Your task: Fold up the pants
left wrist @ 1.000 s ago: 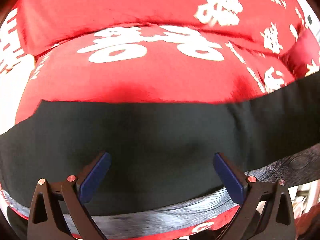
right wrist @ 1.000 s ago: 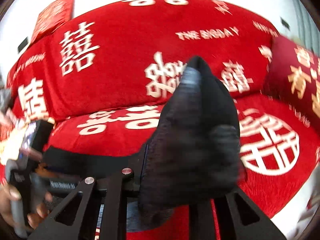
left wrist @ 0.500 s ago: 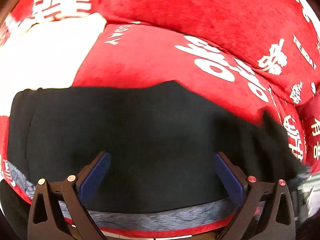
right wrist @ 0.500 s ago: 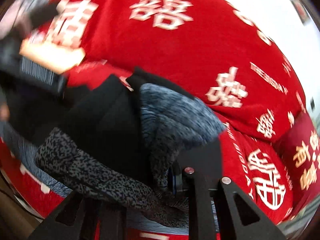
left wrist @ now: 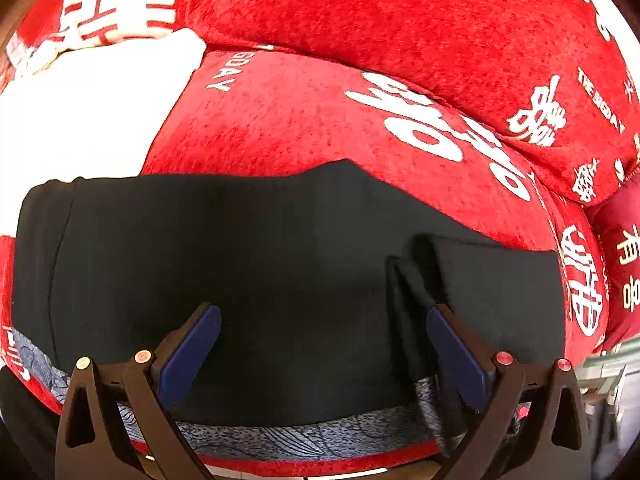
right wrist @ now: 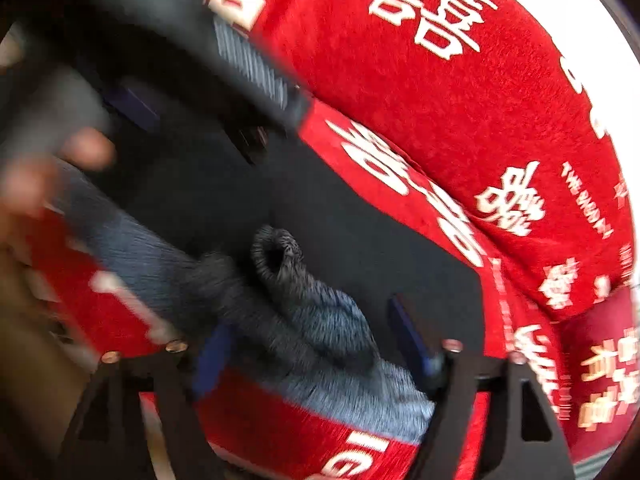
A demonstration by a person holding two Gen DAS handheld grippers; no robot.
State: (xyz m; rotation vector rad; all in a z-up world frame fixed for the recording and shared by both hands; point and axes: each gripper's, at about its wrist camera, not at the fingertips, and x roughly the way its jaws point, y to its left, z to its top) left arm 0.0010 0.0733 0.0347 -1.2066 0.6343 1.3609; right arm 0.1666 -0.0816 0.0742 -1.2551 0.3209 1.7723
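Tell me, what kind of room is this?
Probably a living room at home. The black pants lie on a red sofa covered in white wedding-style characters, with matching back cushions behind and a darker red pillow at the end.

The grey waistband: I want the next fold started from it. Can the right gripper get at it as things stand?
Probably yes. The right gripper has just been opening and its jaws stand apart around a bunched hump of the grey waistband of the pants; nothing lies between. The picture is blurred.
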